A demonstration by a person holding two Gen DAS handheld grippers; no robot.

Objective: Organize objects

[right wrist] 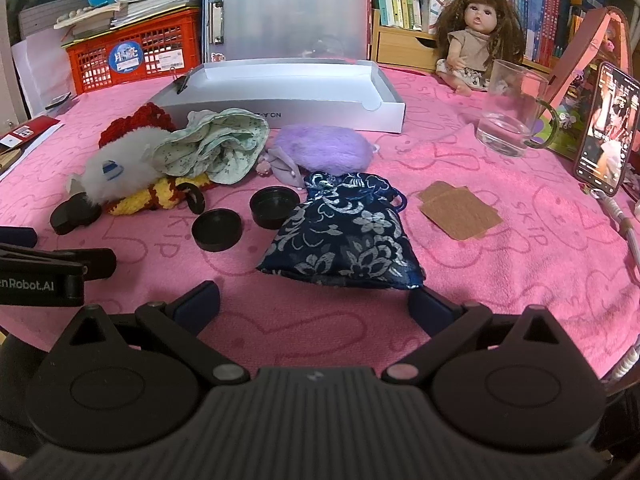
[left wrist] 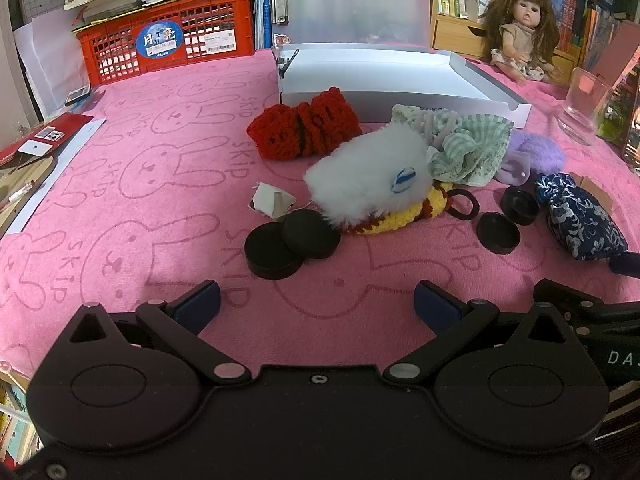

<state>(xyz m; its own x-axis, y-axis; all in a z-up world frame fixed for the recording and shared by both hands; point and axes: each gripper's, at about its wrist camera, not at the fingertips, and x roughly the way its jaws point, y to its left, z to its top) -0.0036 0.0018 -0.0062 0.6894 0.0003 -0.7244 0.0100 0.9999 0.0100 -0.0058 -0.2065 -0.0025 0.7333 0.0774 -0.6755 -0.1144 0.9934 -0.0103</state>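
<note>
A heap of soft things lies mid-table before an open white box (left wrist: 384, 80) (right wrist: 280, 108): a red knit piece (left wrist: 304, 128), a white fluffy toy (left wrist: 368, 172) (right wrist: 112, 172), a green striped cloth (left wrist: 468, 148) (right wrist: 216, 148), a purple fluffy pouch (right wrist: 324, 148), a yellow knit piece (left wrist: 404, 216). Two stacked black discs (left wrist: 288, 244) and two black caps (right wrist: 218, 234) (right wrist: 274, 206) lie near a blue floral pouch (right wrist: 344, 232) (left wrist: 580, 216). My left gripper (left wrist: 316, 308) hovers open just short of the discs. My right gripper (right wrist: 314, 306) is open, right behind the blue pouch.
A red crate (left wrist: 168, 46) with books stands back left. A doll (right wrist: 476, 36), a glass mug (right wrist: 512, 108), a lit phone (right wrist: 606, 128) and brown card pieces (right wrist: 456, 210) are on the right. A folded paper scrap (left wrist: 272, 200) lies by the discs. Pink towel covers the table.
</note>
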